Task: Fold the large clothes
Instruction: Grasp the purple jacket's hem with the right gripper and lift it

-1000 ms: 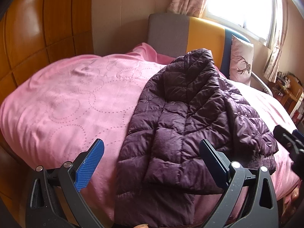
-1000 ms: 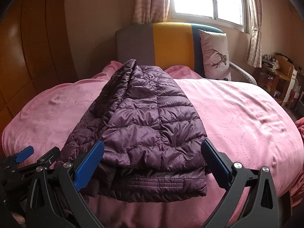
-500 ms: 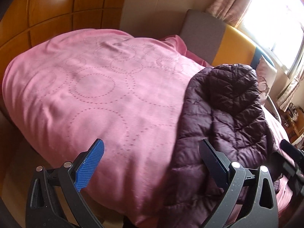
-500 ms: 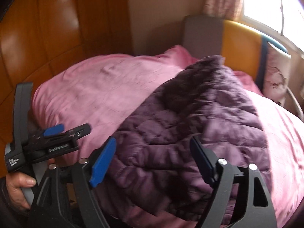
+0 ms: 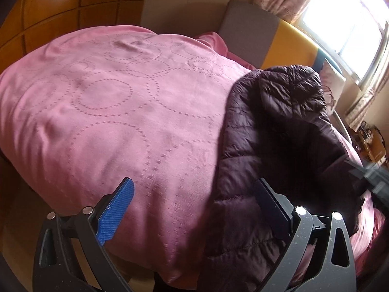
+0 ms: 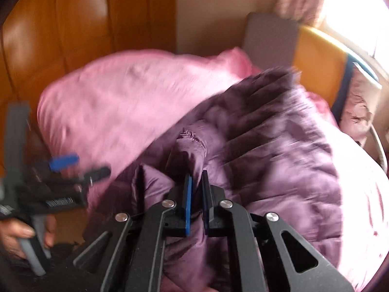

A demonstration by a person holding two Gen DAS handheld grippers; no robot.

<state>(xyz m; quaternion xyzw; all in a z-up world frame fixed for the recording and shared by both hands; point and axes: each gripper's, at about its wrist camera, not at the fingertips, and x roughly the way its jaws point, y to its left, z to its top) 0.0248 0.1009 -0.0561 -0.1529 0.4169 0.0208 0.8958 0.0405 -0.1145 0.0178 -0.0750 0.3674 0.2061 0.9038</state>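
Right wrist view is showing the right hand-held gripper (image 6: 197,189) pinching a raised fold of the purple quilted jacket (image 6: 279,150) at its near edge; its jaws have just been closing, and the blue pads are now standing almost pressed together with the puckered fabric caught between them. The jacket is lying bunched on the bed, on top of the pink blanket (image 6: 116,107), stretching away toward the grey and yellow headboard (image 6: 291,46). The picture is blurring with movement.

At the left edge of that view a person's hand (image 6: 17,236) is gripping the grey handle of the left hand-held gripper (image 6: 80,168), which is hovering beside the jacket's near left edge, over the pink blanket. White lettering is showing on its black body, but it is smeared too much to read. No other writing or brand mark is showing clearly anywhere, and no container is standing on the bed.

Left wrist view is looking along the left hand-held gripper (image 5: 194,202), whose jaws are standing spread wide with nothing held: one blue pad (image 5: 116,214) is over the blanket (image 5: 109,121) and the other is sitting in front of the jacket (image 5: 279,133) edge. A cushion (image 5: 333,80) is leaning by the headboard (image 5: 250,34) under the bright window (image 5: 352,12) with curtains. Wooden panelling (image 5: 60,4) is running behind the bed.
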